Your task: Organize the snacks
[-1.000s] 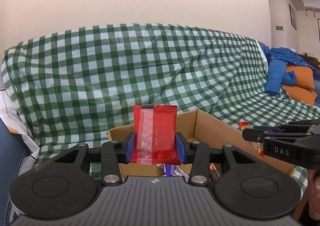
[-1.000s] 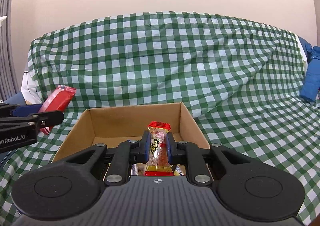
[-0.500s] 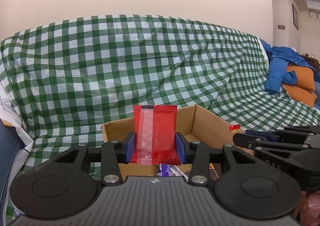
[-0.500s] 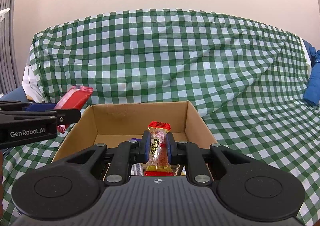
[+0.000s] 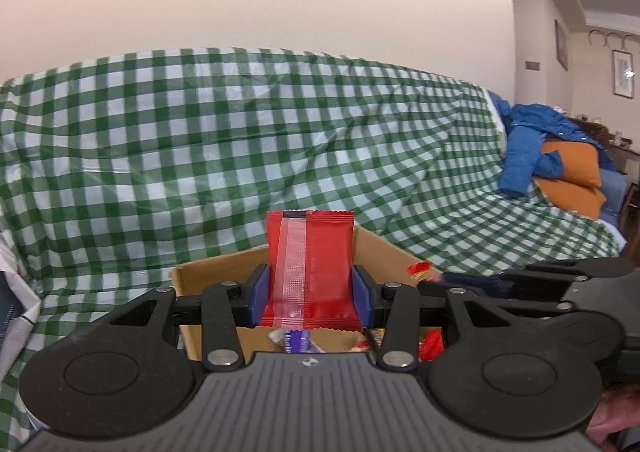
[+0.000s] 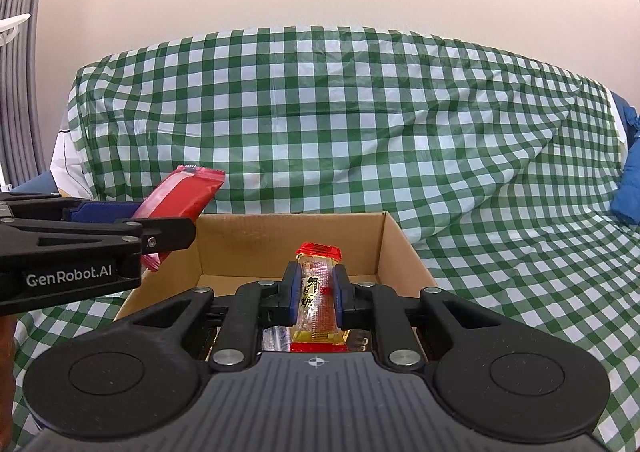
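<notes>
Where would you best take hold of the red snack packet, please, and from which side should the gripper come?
Grip the red snack packet across its lower body, flat side edges against the pads, coming from its bottom seal end. It is a flat pouch, widest across its face, so squeezing the edges keeps it upright. The left gripper holds it this way above the cardboard box.

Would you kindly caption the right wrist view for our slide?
Right gripper holding an orange snack bar over the cardboard box; left gripper holds a red packet.
</notes>
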